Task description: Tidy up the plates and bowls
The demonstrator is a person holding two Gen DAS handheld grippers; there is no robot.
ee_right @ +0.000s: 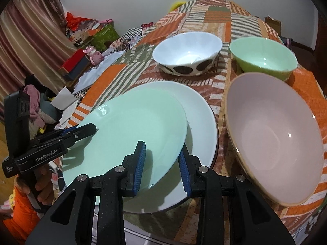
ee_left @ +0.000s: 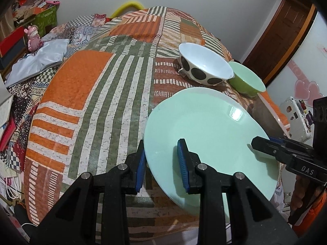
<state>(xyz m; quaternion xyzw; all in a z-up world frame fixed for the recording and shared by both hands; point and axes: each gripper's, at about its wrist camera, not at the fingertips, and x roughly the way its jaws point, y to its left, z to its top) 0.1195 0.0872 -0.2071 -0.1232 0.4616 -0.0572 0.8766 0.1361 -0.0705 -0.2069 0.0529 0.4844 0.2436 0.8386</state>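
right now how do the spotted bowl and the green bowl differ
The spotted bowl is white with big black dots outside; the green bowl is plain green all over. The spotted bowl sits left of the green bowl and looks wider. Both stand upright, empty, side by side on the patterned cloth.

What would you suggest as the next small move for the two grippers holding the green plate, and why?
Probably lower it a little further and level it onto the white plate, then open. The left gripper and right gripper each clamp an edge of the mint-green plate, which hangs tilted over the white plate, not yet seated on it. The bowls stand clear behind and beside.
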